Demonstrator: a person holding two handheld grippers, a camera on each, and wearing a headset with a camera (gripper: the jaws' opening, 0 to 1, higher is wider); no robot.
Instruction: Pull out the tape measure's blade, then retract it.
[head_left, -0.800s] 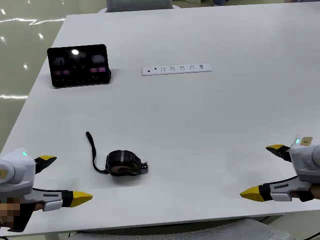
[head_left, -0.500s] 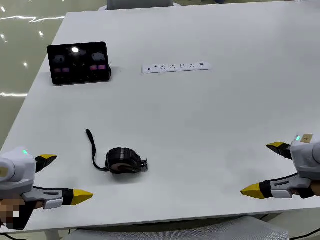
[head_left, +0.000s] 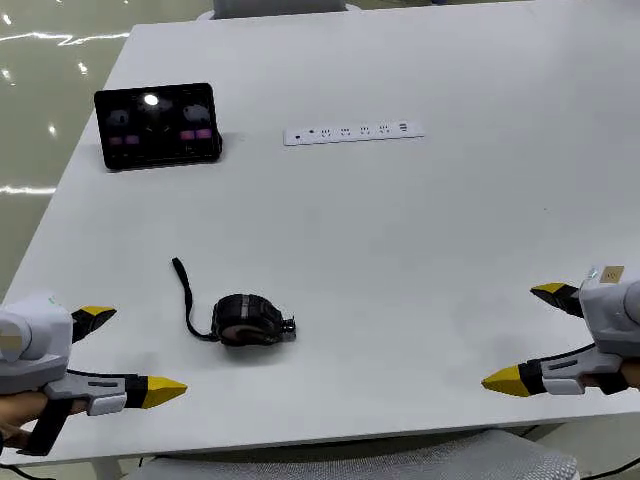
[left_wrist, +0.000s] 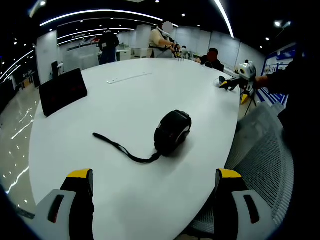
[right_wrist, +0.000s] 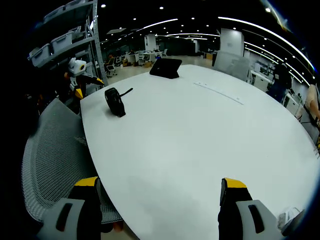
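Head view: round black tape measure (head_left: 248, 321), smooth white table (head_left: 420, 240); L gripper (head_left: 138, 352), R gripper (head_left: 518, 336) fingers apart

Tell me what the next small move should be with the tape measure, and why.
Probably move the left gripper forward to grasp the tape measure by its case. It lies untouched on the table, blade in. Both grippers are open and apart from it, and the left is far nearer than the right gripper.
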